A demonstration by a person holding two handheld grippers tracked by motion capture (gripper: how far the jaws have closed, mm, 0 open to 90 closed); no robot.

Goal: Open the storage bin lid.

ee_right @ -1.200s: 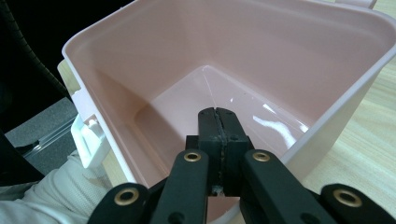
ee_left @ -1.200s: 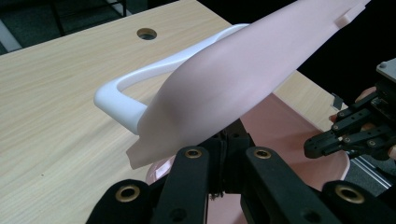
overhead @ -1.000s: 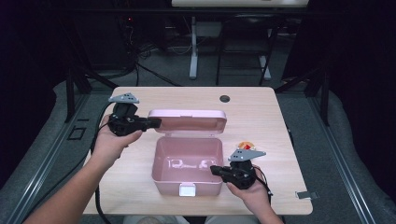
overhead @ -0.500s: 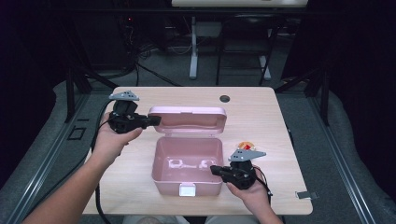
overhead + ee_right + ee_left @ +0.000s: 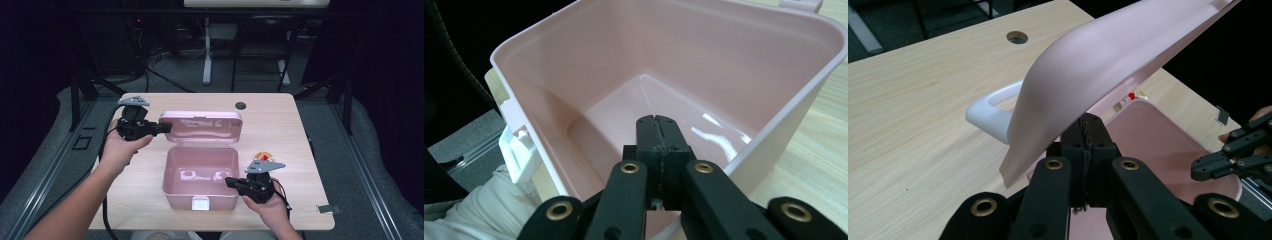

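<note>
At the middle of the desk (image 5: 280, 125): propping open the lid (image 5: 202, 127) of a pink box (image 5: 200, 172).
Unchanged from a second ago, so probably pausing with the opening done. Props the lid's left corner with the clenched left tool (image 5: 167, 128); rests the clenched, empty right tool (image 5: 229, 182) at the box's front right rim. Catches a white handle (image 5: 988, 107) from the left gripper view; looks into the bare interior, past a white latch (image 5: 516, 145), from the right gripper view.
</note>
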